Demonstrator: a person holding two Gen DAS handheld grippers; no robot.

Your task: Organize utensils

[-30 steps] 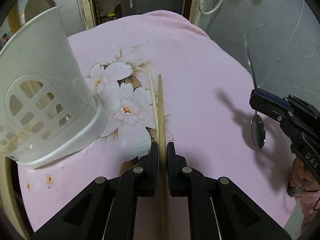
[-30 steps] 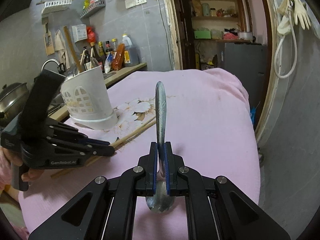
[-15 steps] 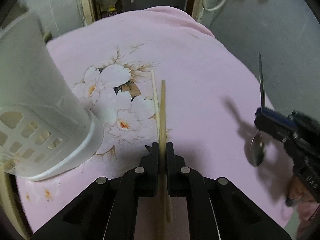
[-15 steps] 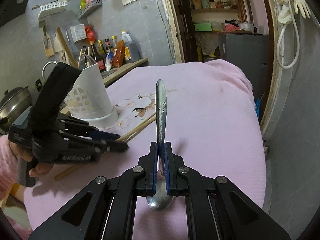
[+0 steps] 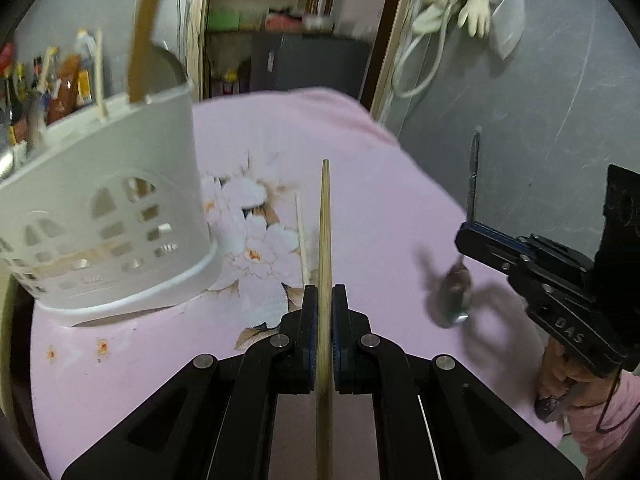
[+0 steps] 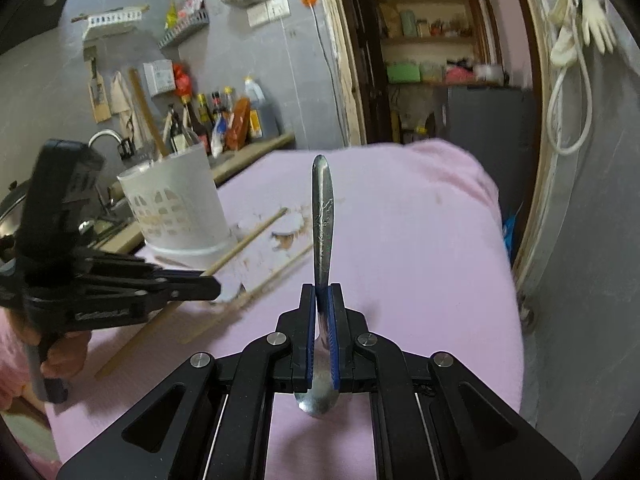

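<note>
A: Two utensils are mid-carry. Left view: the left hand-held gripper (image 5: 321, 312) is clamped on a long wooden chopstick (image 5: 325, 248), tilted downward; the white perforated plastic utensil holder (image 5: 108, 216) stands ahead-left, a second thin chopstick (image 5: 302, 236) just beside the jaws.

B: Right view?

A: The right hand-held gripper (image 6: 322, 312) pinches a steel spoon (image 6: 323, 216), handle forward. Next, I'd judge: lift each over the holder's rim.

White letters "DAS" stand on the black body of the right gripper (image 5: 464, 236); the left gripper's (image 6: 214, 289) side lettering is too blurred to read.
</note>
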